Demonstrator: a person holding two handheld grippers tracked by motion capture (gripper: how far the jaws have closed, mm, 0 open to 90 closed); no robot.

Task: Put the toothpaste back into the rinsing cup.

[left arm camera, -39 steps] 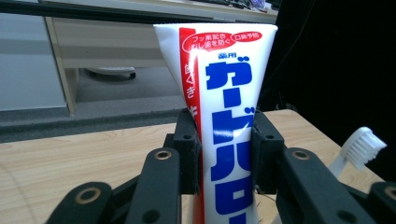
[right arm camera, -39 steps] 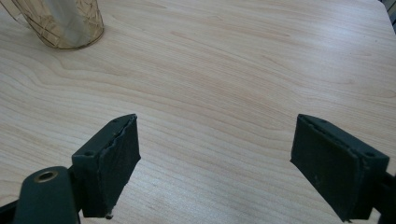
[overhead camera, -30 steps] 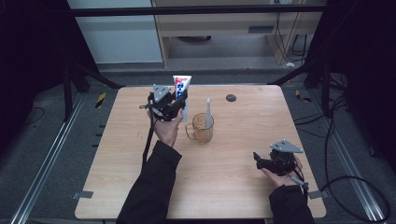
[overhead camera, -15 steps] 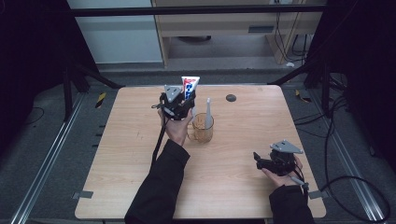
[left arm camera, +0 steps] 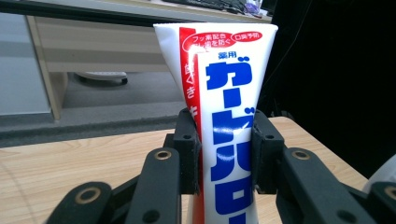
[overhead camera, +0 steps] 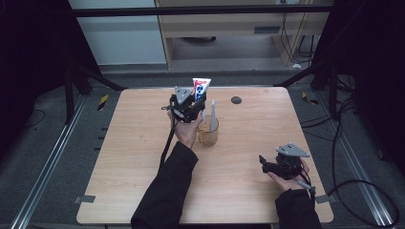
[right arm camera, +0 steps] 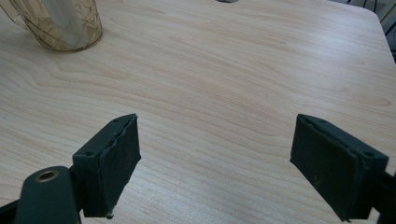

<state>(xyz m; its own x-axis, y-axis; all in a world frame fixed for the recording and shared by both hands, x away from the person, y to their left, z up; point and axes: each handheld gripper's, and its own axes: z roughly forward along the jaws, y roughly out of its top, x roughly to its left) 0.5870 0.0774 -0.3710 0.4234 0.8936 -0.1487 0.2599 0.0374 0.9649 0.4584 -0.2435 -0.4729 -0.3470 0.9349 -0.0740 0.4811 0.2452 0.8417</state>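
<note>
A white toothpaste tube [left arm camera: 224, 116] with blue and red print stands upright between the jaws of my left gripper [left arm camera: 223, 154], which is shut on it. In the high view the left gripper [overhead camera: 191, 106] holds the tube [overhead camera: 200, 88] just left of and above an amber glass cup [overhead camera: 208, 132]. A pale toothbrush-like stick [overhead camera: 212, 112] stands in that cup. My right gripper [overhead camera: 267, 164] rests low near the table's front right, jaws wide open with nothing between them [right arm camera: 215, 158]. The cup [right arm camera: 63, 23] shows at the top left of the right gripper view.
A small dark round disc [overhead camera: 236, 100] lies near the table's far edge. The wooden table [overhead camera: 119, 157] has bare wood on its left and front. A black cable [overhead camera: 168, 138] trails from the left gripper along the person's sleeve. Floor rails and cables flank the table.
My left gripper has carried the toothpaste tube to the right, from the back middle of the table to beside the cup's rim. The right gripper has stayed put.
</note>
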